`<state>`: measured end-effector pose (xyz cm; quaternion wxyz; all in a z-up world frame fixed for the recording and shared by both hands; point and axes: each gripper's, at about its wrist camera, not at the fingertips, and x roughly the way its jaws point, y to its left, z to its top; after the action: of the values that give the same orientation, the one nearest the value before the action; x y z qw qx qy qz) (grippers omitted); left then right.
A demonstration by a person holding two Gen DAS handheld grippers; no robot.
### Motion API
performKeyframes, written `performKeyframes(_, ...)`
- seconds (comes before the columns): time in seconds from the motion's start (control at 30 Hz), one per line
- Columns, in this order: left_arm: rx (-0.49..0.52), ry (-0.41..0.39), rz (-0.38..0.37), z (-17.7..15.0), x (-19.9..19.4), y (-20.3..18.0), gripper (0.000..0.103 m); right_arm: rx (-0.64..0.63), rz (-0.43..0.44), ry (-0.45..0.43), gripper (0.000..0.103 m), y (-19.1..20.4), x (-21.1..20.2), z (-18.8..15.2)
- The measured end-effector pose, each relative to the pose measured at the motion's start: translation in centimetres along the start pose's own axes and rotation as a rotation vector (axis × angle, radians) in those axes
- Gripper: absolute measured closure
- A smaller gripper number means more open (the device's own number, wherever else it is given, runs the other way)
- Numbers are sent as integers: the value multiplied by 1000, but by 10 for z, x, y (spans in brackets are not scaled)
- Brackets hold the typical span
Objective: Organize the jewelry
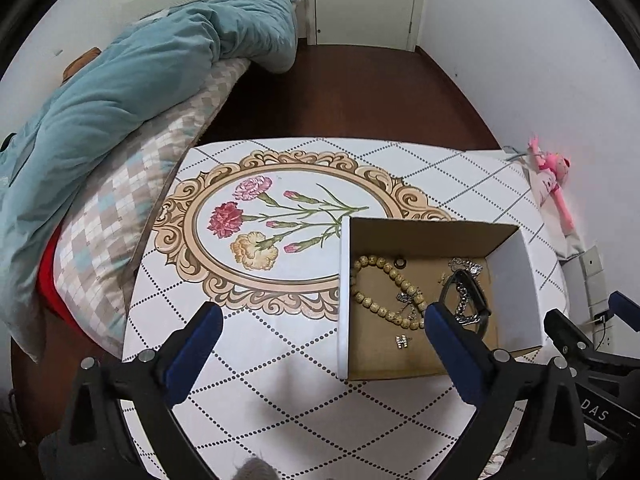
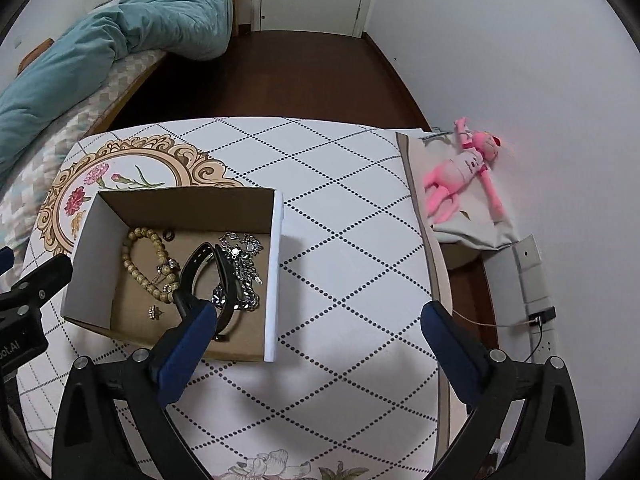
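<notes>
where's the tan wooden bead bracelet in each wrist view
Left wrist: the tan wooden bead bracelet lies in the left part of the open cardboard box, right of picture centre.
Right wrist: the bracelet lies in the box's left part, left of picture centre.
Shared landmark: the black strap lying just right of the beads.

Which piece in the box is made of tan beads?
The beaded bracelet, a loop of tan round beads at the left of the cardboard box. The black band is a smooth strap; the silver chain is metal links.
</notes>
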<state>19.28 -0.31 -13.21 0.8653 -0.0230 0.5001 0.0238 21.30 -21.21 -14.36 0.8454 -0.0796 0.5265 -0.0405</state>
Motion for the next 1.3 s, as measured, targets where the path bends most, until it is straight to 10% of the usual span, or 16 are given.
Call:
performKeyframes(0.87, 4, -238, -29, -44, -205, 3, 0, 58, -16, -309, 0, -28, -229, -51)
performKeyframes(1.3, -5, -247, -47, -57, -242, 7, 0, 56, -2, -322, 0, -30, -277, -72)
